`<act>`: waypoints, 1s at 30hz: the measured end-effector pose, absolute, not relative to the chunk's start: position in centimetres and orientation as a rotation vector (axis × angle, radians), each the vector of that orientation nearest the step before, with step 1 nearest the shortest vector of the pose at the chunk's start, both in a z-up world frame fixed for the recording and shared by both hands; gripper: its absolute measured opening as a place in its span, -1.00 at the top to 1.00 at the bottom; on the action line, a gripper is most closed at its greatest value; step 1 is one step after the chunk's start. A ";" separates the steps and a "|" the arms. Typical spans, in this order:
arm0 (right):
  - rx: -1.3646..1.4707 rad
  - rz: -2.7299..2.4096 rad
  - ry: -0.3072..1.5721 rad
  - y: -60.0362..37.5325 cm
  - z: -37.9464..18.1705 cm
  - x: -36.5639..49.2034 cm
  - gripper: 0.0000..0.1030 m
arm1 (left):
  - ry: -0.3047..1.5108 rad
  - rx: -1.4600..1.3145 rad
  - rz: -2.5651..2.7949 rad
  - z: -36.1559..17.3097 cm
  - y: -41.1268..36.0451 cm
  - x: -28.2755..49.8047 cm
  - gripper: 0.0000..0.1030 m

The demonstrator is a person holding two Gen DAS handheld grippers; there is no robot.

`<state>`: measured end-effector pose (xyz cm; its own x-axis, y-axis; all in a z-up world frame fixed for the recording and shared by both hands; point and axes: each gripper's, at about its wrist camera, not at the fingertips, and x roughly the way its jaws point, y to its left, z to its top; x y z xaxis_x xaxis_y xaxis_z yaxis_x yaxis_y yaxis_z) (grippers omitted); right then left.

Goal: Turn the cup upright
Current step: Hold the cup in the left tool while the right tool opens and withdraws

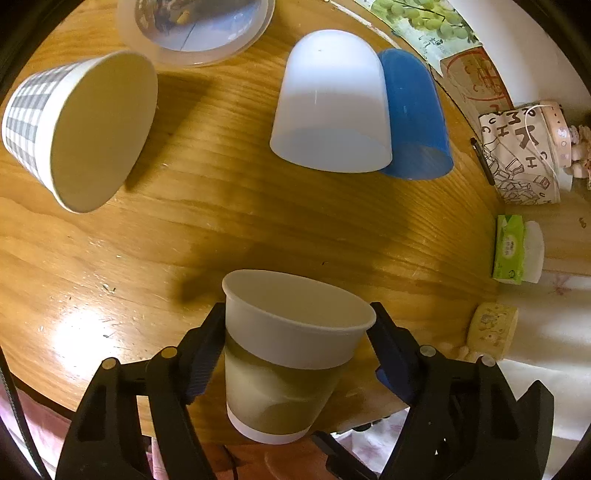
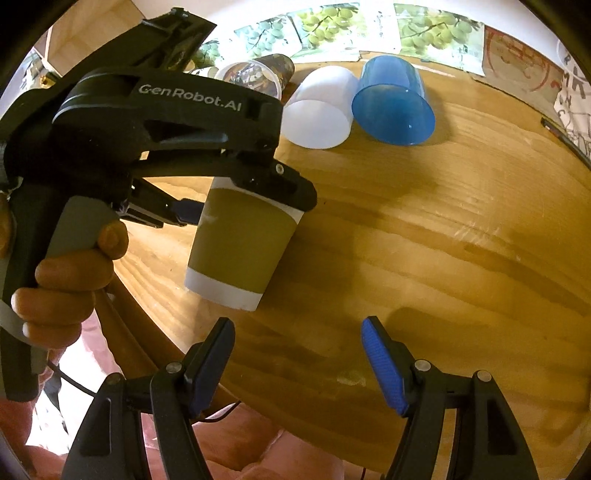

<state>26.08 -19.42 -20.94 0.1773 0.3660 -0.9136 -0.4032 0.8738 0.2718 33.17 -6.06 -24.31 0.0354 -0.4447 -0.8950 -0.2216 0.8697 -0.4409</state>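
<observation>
A round wooden table (image 1: pixel 258 206) with a glossy, grain-streaked top fills both views; grape-print boxes (image 2: pixel 424 29) line its far side, and a green tissue pack (image 1: pixel 509 249) lies off its right edge.

The left gripper (image 1: pixel 299 332) is clamped on the paper cup (image 1: pixel 288 354), a white cup with an olive-brown band. Its blue-padded fingers (image 1: pixel 205 350) press the cup's wall on either side just under the rolled rim. The cup is mouth up, slightly tilted, near the table's near edge; from the right wrist view its white base (image 2: pixel 221 291) seems to hang just above the wood, though contact cannot be judged for certain. A hand (image 2: pixel 70 273) grips the gripper's handle.

The right gripper (image 2: pixel 297 354) stands with its jaws wide apart, nothing between them, low over the near edge and a little to the cup's right.

Beyond the cup the tabletop is bare wood across its middle. Farther back a frosted white cup (image 1: pixel 332 103) and a blue cup (image 1: pixel 417 118) lie on their sides, touching. A grey-checked paper cup (image 1: pixel 74 129) lies tipped at the left, just beside a clear plastic container (image 1: pixel 195 29).
</observation>
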 end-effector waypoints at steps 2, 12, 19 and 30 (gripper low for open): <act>-0.038 0.547 1.277 -19.7 -20.8 26.3 -0.39 | 1.543 -0.539 -0.182 -24.2 -6.1 33.1 -0.50; -0.041 0.543 1.266 -20.6 -20.1 26.2 -0.40 | 1.471 -0.462 -0.188 -23.0 -6.1 32.5 -0.46; -0.042 0.519 1.235 -21.4 -19.4 25.8 -0.39 | 1.347 -0.368 -0.174 -21.4 -6.2 31.1 -0.46; -0.061 0.454 1.163 -22.5 -17.8 26.7 -0.39 | 1.099 -0.292 -0.040 -20.0 -4.4 28.8 -0.45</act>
<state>26.66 -22.48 -17.77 0.3171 0.3140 -0.8949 -0.3761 0.9079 0.1853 28.84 -4.44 -19.98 0.4575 -0.1757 -0.8717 -0.1126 0.9609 -0.2528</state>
